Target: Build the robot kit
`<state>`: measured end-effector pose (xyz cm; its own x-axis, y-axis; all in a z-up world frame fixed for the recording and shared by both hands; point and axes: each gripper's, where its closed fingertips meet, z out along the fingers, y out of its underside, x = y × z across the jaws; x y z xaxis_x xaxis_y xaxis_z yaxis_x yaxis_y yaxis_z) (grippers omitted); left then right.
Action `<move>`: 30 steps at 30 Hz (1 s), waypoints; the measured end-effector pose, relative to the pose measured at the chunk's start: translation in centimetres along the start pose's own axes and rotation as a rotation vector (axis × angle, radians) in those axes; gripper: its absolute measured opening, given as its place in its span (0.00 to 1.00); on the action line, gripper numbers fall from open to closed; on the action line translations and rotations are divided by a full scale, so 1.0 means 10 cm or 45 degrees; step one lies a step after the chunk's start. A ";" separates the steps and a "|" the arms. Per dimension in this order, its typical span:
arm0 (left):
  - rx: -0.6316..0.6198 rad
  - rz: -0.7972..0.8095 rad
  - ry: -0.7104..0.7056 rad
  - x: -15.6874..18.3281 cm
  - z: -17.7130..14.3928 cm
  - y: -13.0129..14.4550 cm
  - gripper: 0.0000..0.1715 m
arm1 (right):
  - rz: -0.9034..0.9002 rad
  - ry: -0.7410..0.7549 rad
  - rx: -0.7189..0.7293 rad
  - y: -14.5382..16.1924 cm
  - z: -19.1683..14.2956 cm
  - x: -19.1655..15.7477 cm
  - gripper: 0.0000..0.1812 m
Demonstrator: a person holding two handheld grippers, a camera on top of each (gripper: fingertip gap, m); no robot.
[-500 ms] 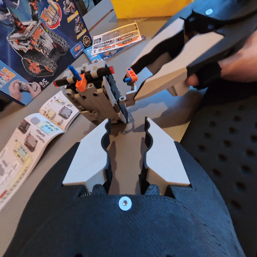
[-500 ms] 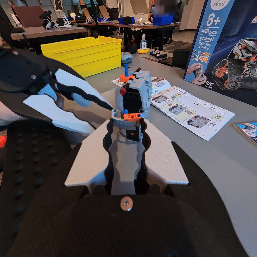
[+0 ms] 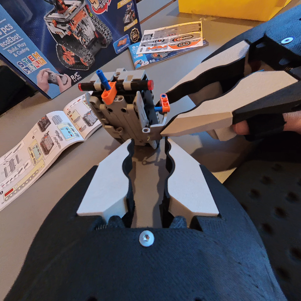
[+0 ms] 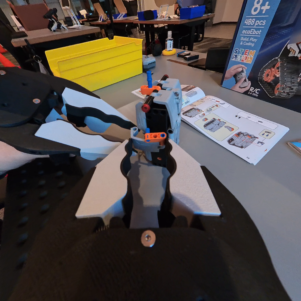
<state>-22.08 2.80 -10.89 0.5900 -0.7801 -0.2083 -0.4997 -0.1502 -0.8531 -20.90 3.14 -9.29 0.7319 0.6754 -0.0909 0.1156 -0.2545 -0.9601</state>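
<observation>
Between the tips of the right hand-held gripper (image 4: 147,146) sits a small grey bracket (image 4: 143,143) carrying an orange connector (image 4: 154,136) with blue pins — its jaws closed onto the bracket, pressed against the near side of the grey-and-black brick assembly (image 4: 162,112) standing on the table (image 4: 244,187). The left hand-held gripper (image 3: 148,143) has its jaws parted and holds nothing — its tips are just beside the assembly's base. Whether the bracket is already joined is hidden by the fingers. Farther off lie an open instruction booklet (image 4: 228,123), a blue kit box (image 4: 263,48) cut off at the right, and a yellow bin (image 4: 97,61) far left.
</observation>
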 end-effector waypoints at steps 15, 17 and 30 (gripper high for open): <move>0.002 0.124 -0.014 -0.06 0.08 -0.01 0.17 | 0.042 0.093 -0.039 0.03 0.06 0.10 0.22; -0.011 0.136 0.000 -0.10 0.10 -0.01 0.19 | 0.050 0.113 -0.046 0.03 0.09 0.13 0.22; -0.055 0.262 0.012 -0.11 0.19 0.09 0.28 | 0.040 0.226 -0.074 0.00 0.18 0.11 0.22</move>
<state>-22.00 4.69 -12.32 0.4668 -0.8027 -0.3713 -0.6359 -0.0129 -0.7716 -21.34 5.10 -9.89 0.8422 0.5348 -0.0676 0.1256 -0.3166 -0.9402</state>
